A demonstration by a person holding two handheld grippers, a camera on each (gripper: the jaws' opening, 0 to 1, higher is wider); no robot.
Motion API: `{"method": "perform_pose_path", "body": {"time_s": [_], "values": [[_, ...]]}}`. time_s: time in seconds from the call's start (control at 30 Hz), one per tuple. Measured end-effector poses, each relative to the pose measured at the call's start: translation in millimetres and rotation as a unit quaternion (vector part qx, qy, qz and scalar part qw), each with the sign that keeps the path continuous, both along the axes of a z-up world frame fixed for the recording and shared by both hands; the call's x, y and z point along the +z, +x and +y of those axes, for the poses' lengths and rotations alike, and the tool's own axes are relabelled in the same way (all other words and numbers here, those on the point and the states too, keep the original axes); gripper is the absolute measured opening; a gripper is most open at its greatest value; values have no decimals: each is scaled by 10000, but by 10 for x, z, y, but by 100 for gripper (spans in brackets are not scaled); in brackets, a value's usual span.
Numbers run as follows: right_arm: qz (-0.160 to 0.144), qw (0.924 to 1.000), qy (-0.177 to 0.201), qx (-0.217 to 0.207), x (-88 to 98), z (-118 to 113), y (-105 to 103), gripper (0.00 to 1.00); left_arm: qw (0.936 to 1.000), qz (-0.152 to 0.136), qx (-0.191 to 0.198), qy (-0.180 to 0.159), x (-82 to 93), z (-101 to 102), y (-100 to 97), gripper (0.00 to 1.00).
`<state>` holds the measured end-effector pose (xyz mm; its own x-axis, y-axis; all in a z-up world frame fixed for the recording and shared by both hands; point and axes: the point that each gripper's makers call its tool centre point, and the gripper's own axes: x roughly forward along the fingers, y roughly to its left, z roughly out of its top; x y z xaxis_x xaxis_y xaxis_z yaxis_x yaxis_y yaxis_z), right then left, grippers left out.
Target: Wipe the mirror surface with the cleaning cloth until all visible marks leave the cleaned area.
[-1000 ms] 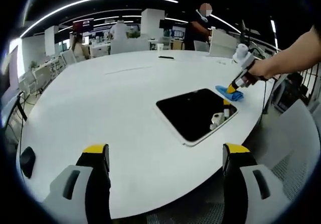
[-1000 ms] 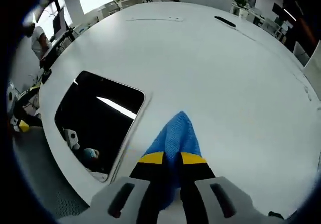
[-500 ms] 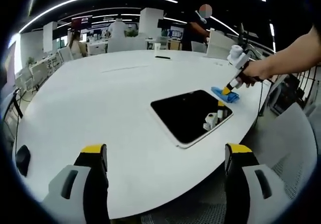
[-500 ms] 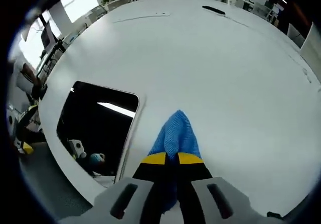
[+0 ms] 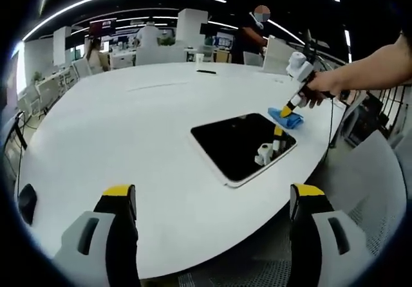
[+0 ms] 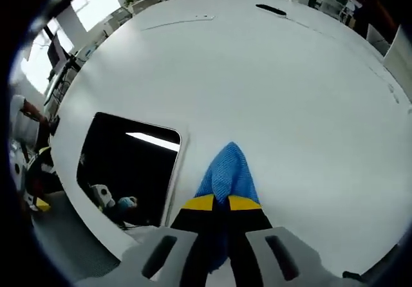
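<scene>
Cloth (image 6: 226, 171) nearer mirror (image 6: 129, 168) (lengthwise tool-aligned)

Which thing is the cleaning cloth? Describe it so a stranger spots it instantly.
Start at the big white oval table, then find the dark rectangular mirror lying flat near its edge. Just beside the mirror lies a blue textured cloth, pinched in the right gripper; it is the table's one bright blue thing.

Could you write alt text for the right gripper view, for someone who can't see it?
The right gripper, jaws shut on a blue cleaning cloth, holds it on a large white table just right of a dark rectangular mirror lying flat.
</scene>
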<state>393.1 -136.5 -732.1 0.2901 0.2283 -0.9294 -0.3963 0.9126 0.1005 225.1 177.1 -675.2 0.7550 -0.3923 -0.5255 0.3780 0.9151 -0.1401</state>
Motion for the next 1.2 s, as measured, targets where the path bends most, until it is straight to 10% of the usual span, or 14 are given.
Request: {"method": "perform_pose_path", "body": {"time_s": [0.47, 1.2], "values": [[97, 9990, 281, 326, 156, 734, 50, 0, 10000, 13, -18, -45, -21, -11, 2, 99], [310, 9992, 254, 31, -28, 916, 70, 0, 9999, 87, -91, -45, -75, -16, 5, 99]]}}
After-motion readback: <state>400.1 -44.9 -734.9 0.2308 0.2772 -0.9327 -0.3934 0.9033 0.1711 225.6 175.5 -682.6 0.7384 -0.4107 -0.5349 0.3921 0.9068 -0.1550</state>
